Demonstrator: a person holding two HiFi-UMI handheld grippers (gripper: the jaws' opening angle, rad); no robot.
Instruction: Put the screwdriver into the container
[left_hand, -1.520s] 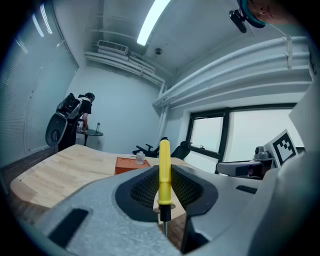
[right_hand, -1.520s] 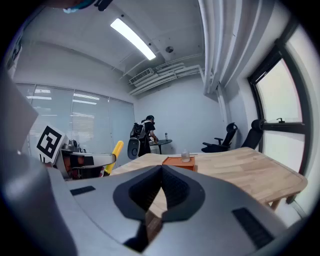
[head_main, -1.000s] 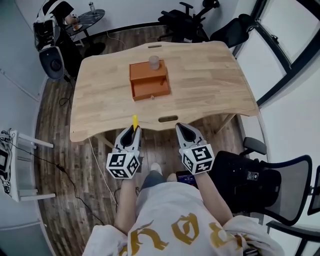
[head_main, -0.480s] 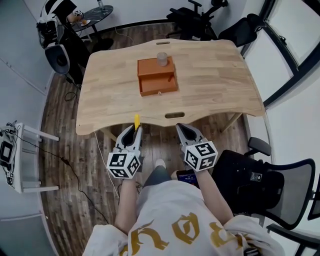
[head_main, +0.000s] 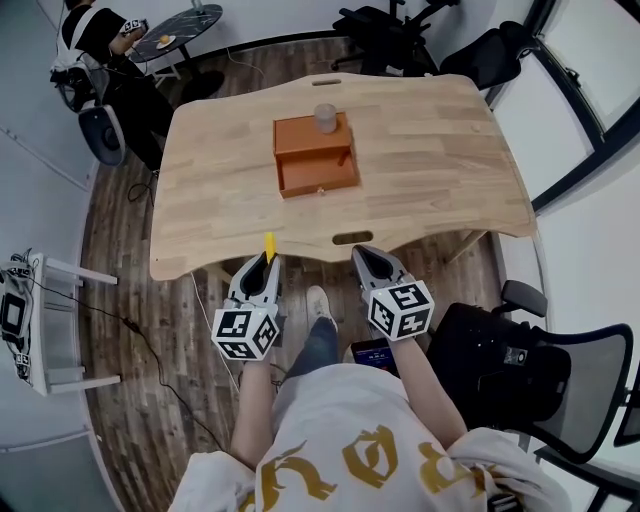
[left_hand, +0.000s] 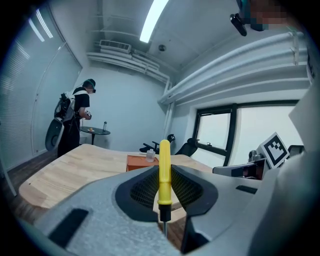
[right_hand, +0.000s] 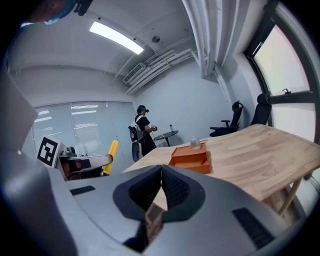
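Left gripper (head_main: 266, 262) has fingers clamped on the screwdriver (left_hand: 164, 170); right gripper (head_main: 362, 256) is pinched shut, empty. Container (head_main: 315, 160) sits well off on the surface (head_main: 440, 160), drop-off not done yet.

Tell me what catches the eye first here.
A yellow-handled screwdriver sticks out of the left tongs, which are shut on it, near the front edge of the pale wooden table. At the table's middle sits an orange box-shaped container. The right tongs are shut and empty.
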